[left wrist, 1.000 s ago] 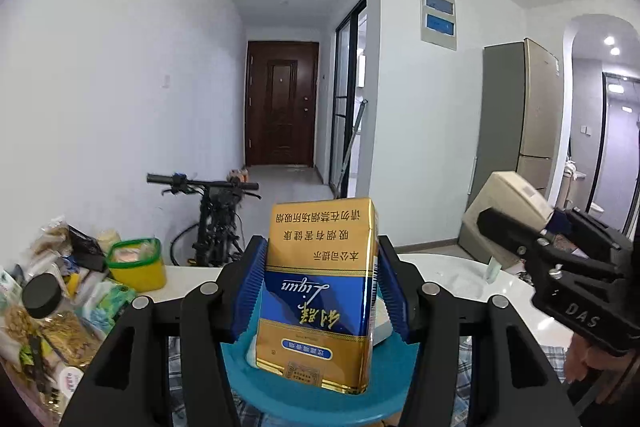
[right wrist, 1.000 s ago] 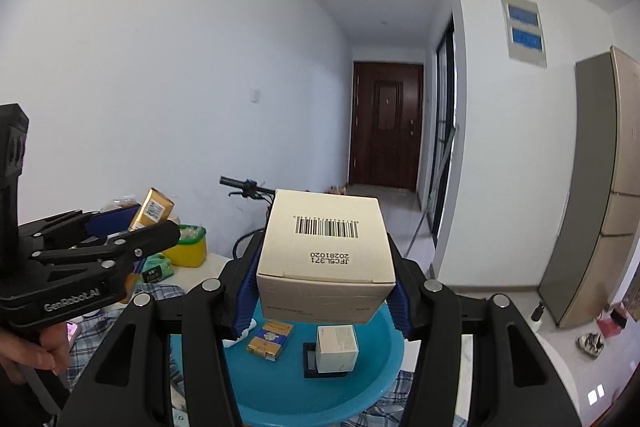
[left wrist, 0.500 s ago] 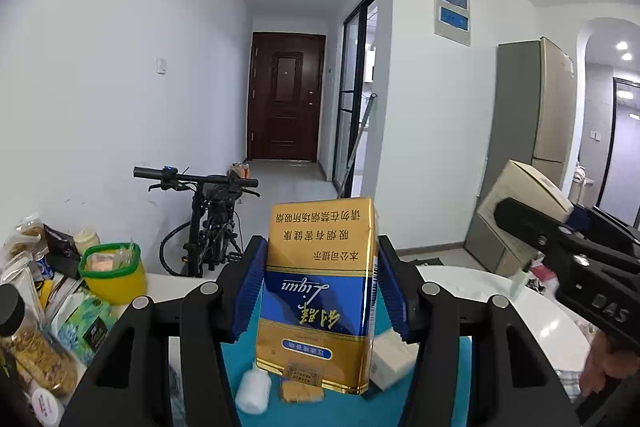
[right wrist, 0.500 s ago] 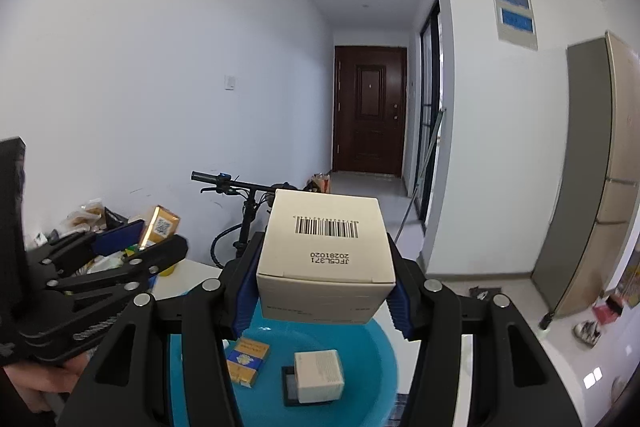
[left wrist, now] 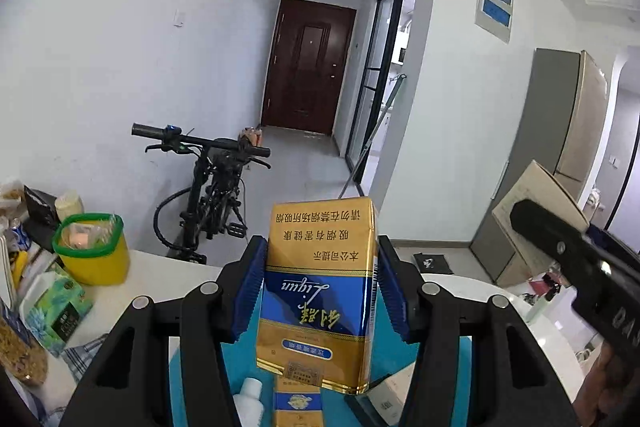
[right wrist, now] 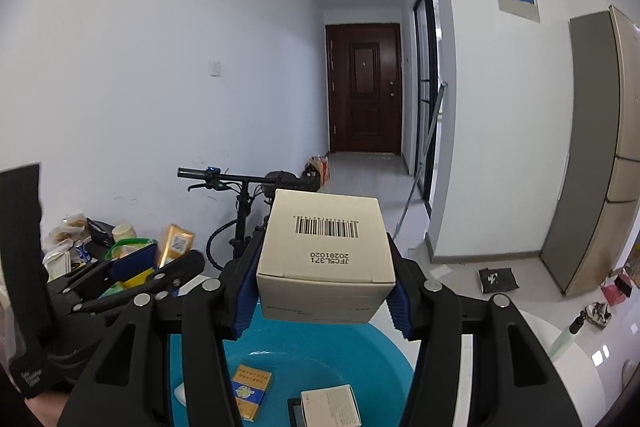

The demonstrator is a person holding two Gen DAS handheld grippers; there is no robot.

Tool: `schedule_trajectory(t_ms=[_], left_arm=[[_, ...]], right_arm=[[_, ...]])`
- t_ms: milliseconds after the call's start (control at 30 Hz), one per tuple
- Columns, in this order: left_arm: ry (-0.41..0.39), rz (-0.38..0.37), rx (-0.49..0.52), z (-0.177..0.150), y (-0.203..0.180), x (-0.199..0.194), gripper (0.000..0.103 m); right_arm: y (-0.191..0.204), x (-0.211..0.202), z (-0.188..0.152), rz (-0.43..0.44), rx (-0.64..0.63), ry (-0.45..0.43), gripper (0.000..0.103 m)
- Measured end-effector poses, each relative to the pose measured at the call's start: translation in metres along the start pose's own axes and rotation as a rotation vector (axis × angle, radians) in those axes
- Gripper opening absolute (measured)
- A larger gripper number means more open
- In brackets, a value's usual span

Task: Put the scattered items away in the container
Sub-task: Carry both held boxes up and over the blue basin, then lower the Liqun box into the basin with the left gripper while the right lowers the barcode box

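Both grippers have travelled over the blue basin (right wrist: 384,351). Under the gold and blue pack (left wrist: 320,291) in the left gripper (left wrist: 320,291), a small white bottle (left wrist: 248,401) and a second pack (left wrist: 298,405) have come into sight. Under the white box (right wrist: 326,251) in the right gripper (right wrist: 322,291), the basin's contents now sit lower in view.

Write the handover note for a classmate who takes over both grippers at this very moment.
Left gripper: fingers shut on the gold-and-blue cigarette pack, held above the teal basin.
Right gripper: fingers shut on the white barcoded carton, also above the basin.
Done: a small cigarette pack, a white box and a white bottle lie in the basin.
Left: release both held items into it. Whether anything else remains is unclear.
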State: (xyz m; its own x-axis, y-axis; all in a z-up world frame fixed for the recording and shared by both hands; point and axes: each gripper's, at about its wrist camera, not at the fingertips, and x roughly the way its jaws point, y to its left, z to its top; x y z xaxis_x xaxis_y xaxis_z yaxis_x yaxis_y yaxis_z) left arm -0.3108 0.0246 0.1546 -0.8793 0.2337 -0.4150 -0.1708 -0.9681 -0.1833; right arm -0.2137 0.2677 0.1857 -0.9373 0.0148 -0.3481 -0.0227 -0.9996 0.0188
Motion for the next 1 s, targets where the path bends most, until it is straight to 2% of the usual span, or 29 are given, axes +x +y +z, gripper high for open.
schedule_trajectory(t_ms=[167,300,433,533,700,833,1000], left_arm=[[0.020,0.000,-0.006,0.002,0.007,0.010,0.057],[0.033,0.021,0.040,0.003,0.006,0.017,0.057],[0.079,0.026,0.016,0.002,0.011,0.025,0.057],[0.166,0.089,0.050,0.000,0.007,0.032,0.057],[0.281,0.093,0.079,-0.006,-0.002,0.041,0.057],[0.388,0.110,0.108,-0.016,-0.009,0.050,0.057],[0.470,0.127,0.092,-0.026,-0.007,0.056,0.057]], right_arm=[[-0.012,0.013,0.008,0.003,0.033,0.022,0.053],[-0.017,0.020,0.009,0.010,0.032,0.053,0.053],[-0.022,0.027,0.008,0.014,0.028,0.092,0.053],[-0.025,0.036,0.008,0.041,0.020,0.147,0.053],[-0.036,0.047,0.004,0.086,0.029,0.261,0.053],[-0.037,0.055,0.001,0.070,-0.017,0.344,0.053],[-0.030,0.063,-0.011,0.044,-0.094,0.426,0.053]])
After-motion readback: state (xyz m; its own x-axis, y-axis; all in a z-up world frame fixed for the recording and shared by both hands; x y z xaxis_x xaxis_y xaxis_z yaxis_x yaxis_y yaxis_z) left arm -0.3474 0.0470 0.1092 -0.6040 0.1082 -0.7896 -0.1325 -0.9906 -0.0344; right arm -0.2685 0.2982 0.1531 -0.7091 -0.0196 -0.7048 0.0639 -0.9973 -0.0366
